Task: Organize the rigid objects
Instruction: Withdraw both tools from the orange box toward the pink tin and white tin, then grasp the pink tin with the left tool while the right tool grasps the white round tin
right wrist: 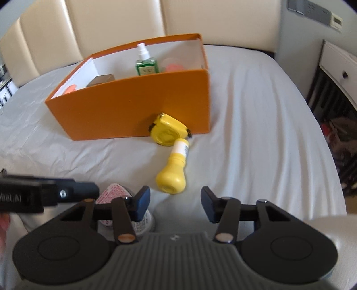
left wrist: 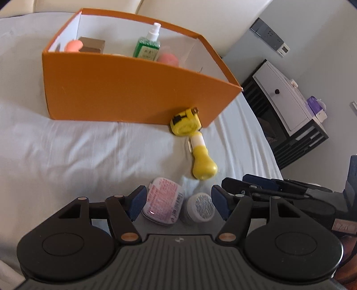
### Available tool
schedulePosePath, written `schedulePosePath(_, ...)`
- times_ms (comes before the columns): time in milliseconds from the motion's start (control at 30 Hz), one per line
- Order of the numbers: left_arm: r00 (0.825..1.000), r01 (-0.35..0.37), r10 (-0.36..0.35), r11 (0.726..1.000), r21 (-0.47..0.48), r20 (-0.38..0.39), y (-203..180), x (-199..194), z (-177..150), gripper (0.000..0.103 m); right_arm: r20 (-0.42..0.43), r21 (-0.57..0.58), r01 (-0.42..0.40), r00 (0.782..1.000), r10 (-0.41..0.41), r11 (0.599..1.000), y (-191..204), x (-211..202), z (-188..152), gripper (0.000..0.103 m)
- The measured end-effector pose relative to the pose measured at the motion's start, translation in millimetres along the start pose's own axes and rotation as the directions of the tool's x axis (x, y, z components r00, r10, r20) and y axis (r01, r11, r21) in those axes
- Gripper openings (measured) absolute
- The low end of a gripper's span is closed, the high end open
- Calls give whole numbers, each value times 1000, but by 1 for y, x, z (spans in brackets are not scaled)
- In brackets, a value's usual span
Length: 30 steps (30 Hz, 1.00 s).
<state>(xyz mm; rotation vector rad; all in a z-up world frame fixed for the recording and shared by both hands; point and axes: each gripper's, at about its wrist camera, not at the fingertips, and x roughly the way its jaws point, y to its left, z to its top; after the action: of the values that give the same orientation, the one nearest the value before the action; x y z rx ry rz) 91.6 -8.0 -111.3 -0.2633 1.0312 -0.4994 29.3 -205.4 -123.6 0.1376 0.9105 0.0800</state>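
Observation:
My left gripper [left wrist: 178,200] is open low over the white bed sheet, with a pink tin [left wrist: 162,205] and a small round labelled jar [left wrist: 199,208] side by side between its fingers. My right gripper [right wrist: 175,203] is open with nothing between its pads, just short of a yellow bottle [right wrist: 174,176] lying on its side. A yellow tape measure [right wrist: 167,131] leans against the front wall of the orange box [right wrist: 133,100]. Inside the box stand a green spray bottle [right wrist: 146,65] and a brown carton [right wrist: 101,80]. The right gripper's fingers [left wrist: 245,185] show beside the jar.
Peach-coloured items [left wrist: 168,59] also lie in the orange box [left wrist: 133,93]. A cream headboard [right wrist: 111,20] rises behind it. The bed ends at the right, where a white-drawered nightstand [left wrist: 283,96] stands. The tin [right wrist: 113,191] and jar [right wrist: 142,225] sit left of my right gripper.

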Motion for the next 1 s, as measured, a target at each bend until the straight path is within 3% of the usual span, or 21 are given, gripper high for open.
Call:
schedulePosePath(100, 997, -60, 62, 995, 77, -34, -6, 7, -4, 77, -16, 13, -15, 1000, 15, 1000, -2, 1, -5, 43)
schedulePosePath(233, 980, -140, 158, 980, 141, -120, -10, 19, -4, 74, -24, -32, -65, 998, 64, 997, 6, 4, -8, 43)
schedulePosePath(433, 967, -189, 214, 966, 177, -139, -6, 15, -4, 74, -60, -74, -113, 992, 109, 991, 14, 12, -10, 43)
schedulePosePath(567, 956, -241, 273, 939, 244, -110, -13, 1, -5, 74, -95, -81, -186, 979, 178, 979, 16, 16, -11, 47)
schedulePosePath(800, 956, -234, 264, 949, 212, -127, -5, 4, -5, 75, -132, -151, -155, 982, 135, 976, 30, 25, -14, 48)
schedulePosePath(1000, 958, -221, 254, 948, 229, -131, -7, 6, -7, 75, -167, -112, -175, 974, 155, 978, 25, 34, -12, 43)
